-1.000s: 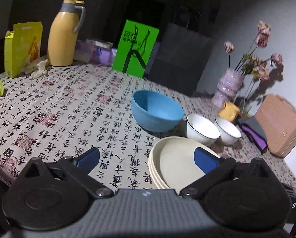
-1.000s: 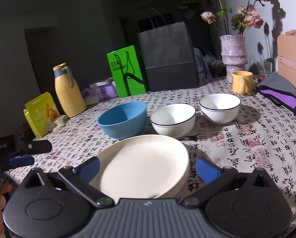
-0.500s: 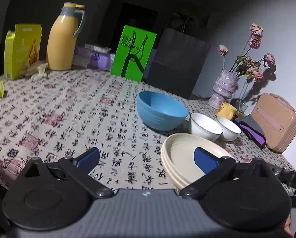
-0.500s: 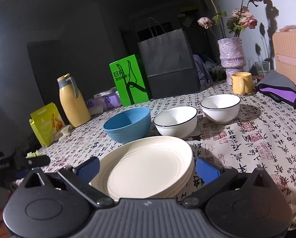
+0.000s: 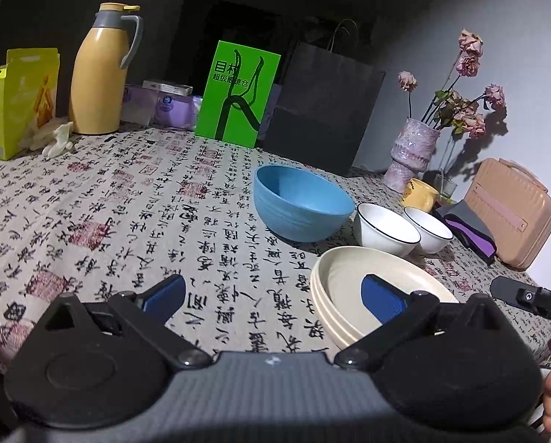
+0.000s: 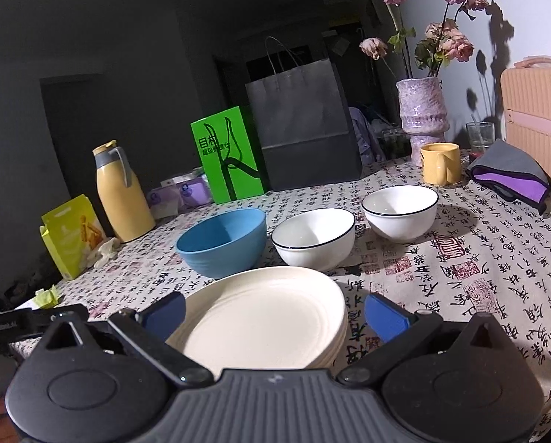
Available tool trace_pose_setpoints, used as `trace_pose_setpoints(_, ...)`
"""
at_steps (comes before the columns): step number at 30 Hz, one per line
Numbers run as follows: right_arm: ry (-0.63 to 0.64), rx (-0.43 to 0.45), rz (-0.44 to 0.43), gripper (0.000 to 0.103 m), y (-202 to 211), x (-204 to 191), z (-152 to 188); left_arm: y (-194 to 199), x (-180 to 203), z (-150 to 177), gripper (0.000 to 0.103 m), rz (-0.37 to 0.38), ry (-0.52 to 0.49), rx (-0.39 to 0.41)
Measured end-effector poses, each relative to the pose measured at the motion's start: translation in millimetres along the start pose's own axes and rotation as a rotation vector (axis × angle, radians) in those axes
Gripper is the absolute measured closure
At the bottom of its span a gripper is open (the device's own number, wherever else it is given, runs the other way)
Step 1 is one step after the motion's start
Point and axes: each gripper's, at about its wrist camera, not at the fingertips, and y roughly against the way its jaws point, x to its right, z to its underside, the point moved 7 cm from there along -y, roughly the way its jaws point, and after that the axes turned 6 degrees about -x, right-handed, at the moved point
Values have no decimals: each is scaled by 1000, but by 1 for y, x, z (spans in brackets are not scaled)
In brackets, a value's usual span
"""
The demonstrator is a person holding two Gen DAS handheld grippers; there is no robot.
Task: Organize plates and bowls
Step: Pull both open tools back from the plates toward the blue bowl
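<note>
A stack of cream plates (image 6: pixel 264 321) lies at the table's near edge, also in the left wrist view (image 5: pixel 349 288). Behind it stand a blue bowl (image 6: pixel 222 241) (image 5: pixel 301 203) and two white bowls with dark rims (image 6: pixel 314 238) (image 6: pixel 401 210), side by side in a row (image 5: pixel 384 227) (image 5: pixel 428 230). My right gripper (image 6: pixel 273 312) is open and empty, jaws either side of the plate stack, above it. My left gripper (image 5: pixel 273 293) is open and empty, left of the plates, over the tablecloth.
On the calligraphy tablecloth (image 5: pixel 109 203) stand a yellow thermos (image 5: pixel 98 74), yellow box (image 5: pixel 20 99), green sign (image 5: pixel 236 94), black paper bag (image 6: pixel 301 125), purple vase with flowers (image 6: pixel 421 110), yellow mug (image 6: pixel 440 164), folded cloth (image 6: pixel 508 175) and pink case (image 6: pixel 537 118).
Both grippers have drawn back and lowered a little toward the table's near edge; the view tilted up. The dishes have not moved. Both stay open.
</note>
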Motion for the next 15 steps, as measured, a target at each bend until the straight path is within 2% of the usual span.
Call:
trace_pose_setpoints(11,-21,-31,-20,0,-27,-3,-24,-10,-29,-31,0,-20,-6,-9)
trace_pose_setpoints(15,-12,-54,6,0,-40,-6,-37,-12,-41,-45,0,-32,16,5)
